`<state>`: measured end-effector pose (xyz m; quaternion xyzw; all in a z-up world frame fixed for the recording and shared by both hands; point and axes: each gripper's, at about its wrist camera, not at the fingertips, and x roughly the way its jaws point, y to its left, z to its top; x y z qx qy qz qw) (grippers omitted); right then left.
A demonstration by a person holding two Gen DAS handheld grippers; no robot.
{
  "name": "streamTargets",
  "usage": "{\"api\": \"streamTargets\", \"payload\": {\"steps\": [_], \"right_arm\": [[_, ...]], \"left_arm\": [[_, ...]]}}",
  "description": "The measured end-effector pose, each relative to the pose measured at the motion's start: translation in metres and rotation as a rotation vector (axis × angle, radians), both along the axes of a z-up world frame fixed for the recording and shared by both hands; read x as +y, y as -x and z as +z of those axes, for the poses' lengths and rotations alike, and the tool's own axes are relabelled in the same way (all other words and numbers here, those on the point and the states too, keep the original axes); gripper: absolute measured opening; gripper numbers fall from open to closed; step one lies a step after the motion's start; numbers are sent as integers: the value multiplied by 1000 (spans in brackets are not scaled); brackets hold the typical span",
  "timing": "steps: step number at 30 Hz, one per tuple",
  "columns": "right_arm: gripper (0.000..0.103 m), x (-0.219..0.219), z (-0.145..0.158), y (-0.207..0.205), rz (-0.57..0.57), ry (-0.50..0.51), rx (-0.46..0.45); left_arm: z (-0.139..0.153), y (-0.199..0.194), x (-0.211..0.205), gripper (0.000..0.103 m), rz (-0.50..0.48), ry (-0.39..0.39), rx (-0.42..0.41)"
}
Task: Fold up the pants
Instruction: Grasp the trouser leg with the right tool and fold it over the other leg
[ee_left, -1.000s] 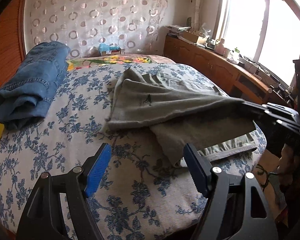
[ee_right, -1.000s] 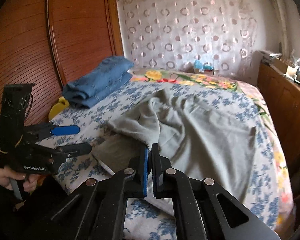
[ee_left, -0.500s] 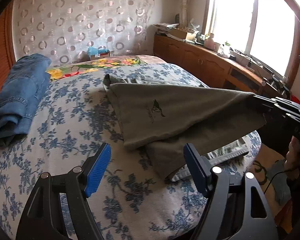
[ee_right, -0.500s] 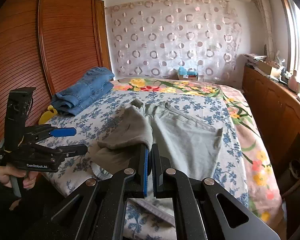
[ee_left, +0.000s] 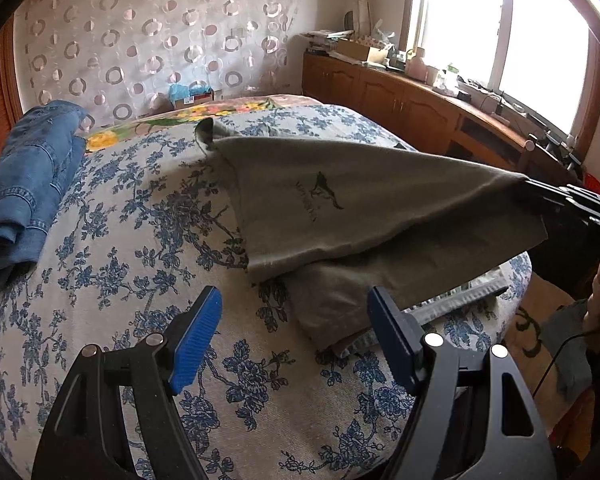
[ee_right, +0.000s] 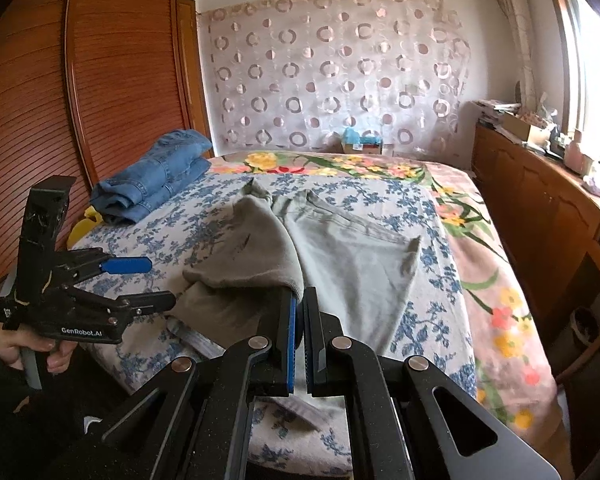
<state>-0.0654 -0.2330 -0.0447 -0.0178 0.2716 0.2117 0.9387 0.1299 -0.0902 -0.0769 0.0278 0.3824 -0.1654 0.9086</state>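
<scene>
Right wrist view shows your right gripper point(ee_right: 299, 312) pressed together on an edge of the grey-green pants point(ee_right: 352, 256), lifting one layer into a taut sheet over the rest. These pants lie on the bed point(ee_right: 384, 208), spread over its blue-flowered cover near the foot end. Your left gripper point(ee_left: 294, 330) hangs above the cover just beside the lower fold, its blue pads spread wide with nothing between them. Folded jeans point(ee_left: 24, 184) rest at the bed's far left side, well apart from the pants.
</scene>
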Motion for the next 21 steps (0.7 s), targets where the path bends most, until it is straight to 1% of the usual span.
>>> {"api": "streamTargets", "payload": {"steps": [14, 21], "right_arm": [[3, -13, -30, -8, -40, 12, 106], [3, -17, -35, -4, -51, 9, 126]], "left_arm": [[-7, 1, -2, 76, 3, -9, 17], [-7, 1, -2, 76, 5, -9, 17]]}}
